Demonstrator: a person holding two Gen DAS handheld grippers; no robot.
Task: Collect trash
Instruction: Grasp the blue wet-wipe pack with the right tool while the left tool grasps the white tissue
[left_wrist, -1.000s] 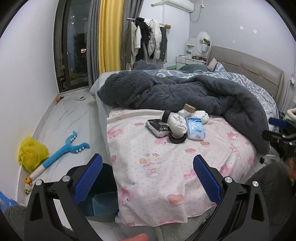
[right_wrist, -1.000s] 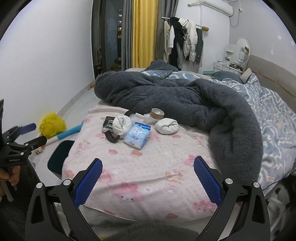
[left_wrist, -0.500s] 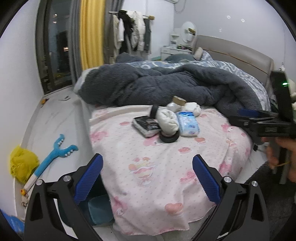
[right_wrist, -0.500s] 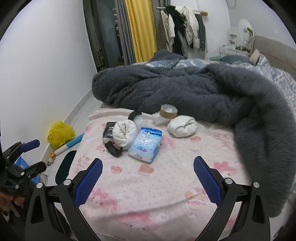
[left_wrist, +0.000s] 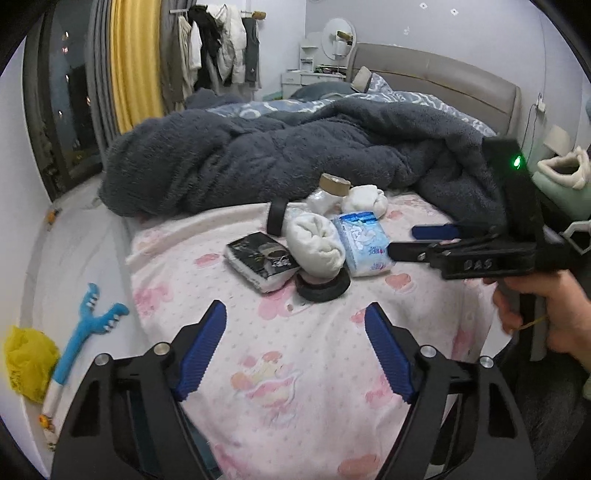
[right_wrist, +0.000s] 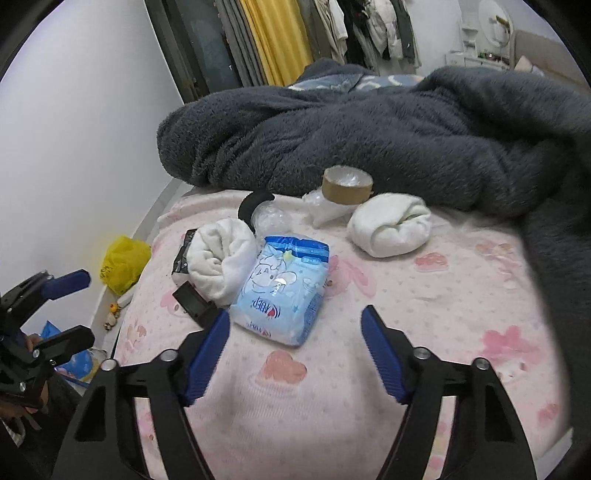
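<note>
Both tongs part-open, just been closing, nothing between: left tongs (left_wrist: 295, 347), right tongs (right_wrist: 295, 347) near blue tissue pack (right_wrist: 282, 291), mid-bed (right_wrist: 406, 369).

A pink cartoon-print sheet (right_wrist: 369, 387) bears a light-blue packet (right_wrist: 282, 291), white rolled socks (right_wrist: 391, 230), and a dark grey fleece blanket (right_wrist: 369, 125).

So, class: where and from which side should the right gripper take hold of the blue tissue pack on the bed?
Take the blue tissue pack across its narrow width, near the middle, coming down from its near end. It lies flat, soft, long axis towards the open right gripper; a rolled white towel crowds its left edge.
</note>
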